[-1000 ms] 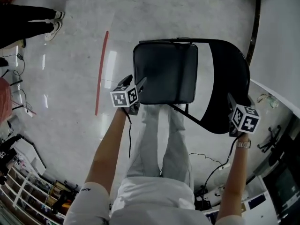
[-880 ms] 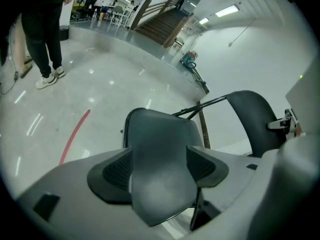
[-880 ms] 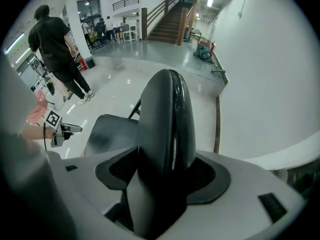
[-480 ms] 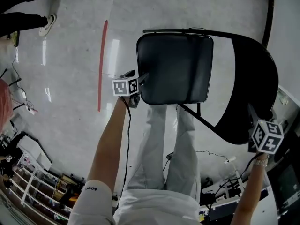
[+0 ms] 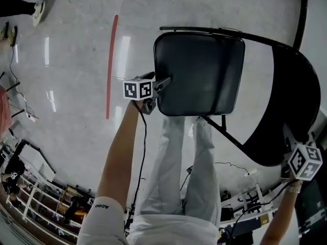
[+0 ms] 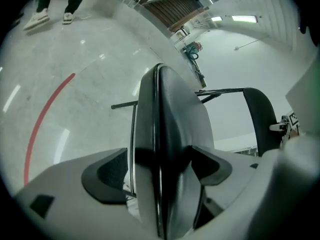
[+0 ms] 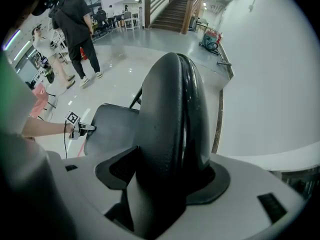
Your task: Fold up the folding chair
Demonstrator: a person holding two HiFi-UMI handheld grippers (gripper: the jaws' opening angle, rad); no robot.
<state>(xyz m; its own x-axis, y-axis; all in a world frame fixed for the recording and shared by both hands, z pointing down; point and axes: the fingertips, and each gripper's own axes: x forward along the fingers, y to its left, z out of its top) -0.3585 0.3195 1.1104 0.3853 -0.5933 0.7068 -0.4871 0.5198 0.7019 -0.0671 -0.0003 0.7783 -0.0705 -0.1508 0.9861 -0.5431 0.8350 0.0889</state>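
While the folding chair stood on the pale floor just beyond the person's legs, both grippers were at it. The dark padded seat lay nearest the legs. A thin frame tube ran along its far edge, and the curved black backrest rose at its right.

The left gripper, marker cube uppermost, was at the seat's left edge. Its jaws were opening with that edge between them. In the left gripper view one pad stood clear of the padding, with a sliver of floor and frame tube showing in the gap. The other pad lay against the seat, so the grasp was released.

The right gripper was at the near right, on the rim of the backrest. In the right gripper view its jaws were clenched on that rim, one pad on each face.

A red line crossed the floor to the left of the seat. Bystanders and a staircase stood far off across the hall, and a white wall ran along the right.
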